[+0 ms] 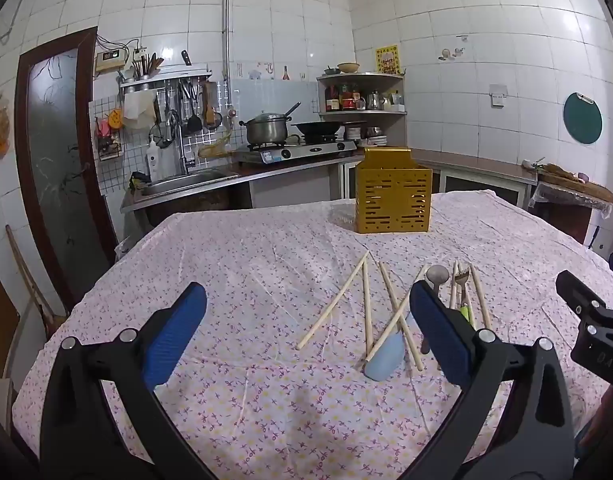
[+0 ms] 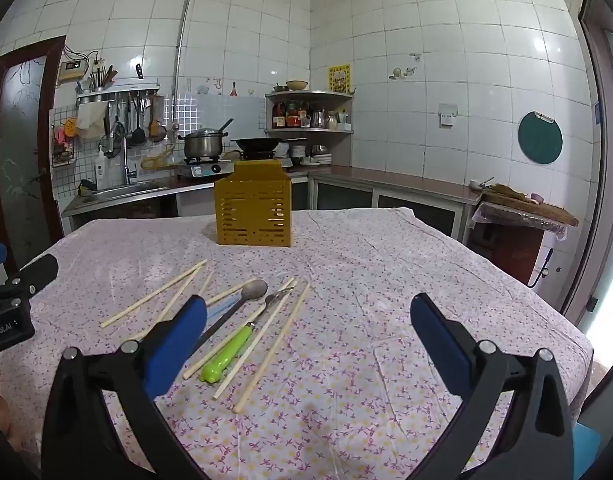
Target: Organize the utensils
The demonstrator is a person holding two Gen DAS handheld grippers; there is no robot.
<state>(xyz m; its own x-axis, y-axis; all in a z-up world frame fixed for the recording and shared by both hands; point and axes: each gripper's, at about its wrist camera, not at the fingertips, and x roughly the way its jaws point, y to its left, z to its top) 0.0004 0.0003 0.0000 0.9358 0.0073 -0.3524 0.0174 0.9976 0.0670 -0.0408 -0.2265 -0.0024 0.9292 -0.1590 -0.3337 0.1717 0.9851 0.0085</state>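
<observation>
Nothing picked up yet, so this looks like the start: utensils lie loose on the table, w/ the yellow holder standing upright at 12 o'clock, well behind them.

Left gripper: jaws wide apart, nothing between the pads, hovering over cloth. Right gripper: same, wide and empty.

In the right wrist view the pile sits at 10–11 o'clock of the right gripper. Green-handled fork: long axis runs approx 7 to 1 o'clock, tines at the far end toward the holder, handle nearest the camera. Spoon: bowl at the far end, dark handle trailing back toward 7, partly hidden by a finger. Chopsticks are scattered, most lying roughly parallel to the fork; a few at left cross each other. A pale blue piece lies under the crossed sticks; can't tell what it is.

Next move, prob.: shift a gripper over one item, square the jaws across its long axis, close mid-shaft, then stand it in the holder.
</observation>
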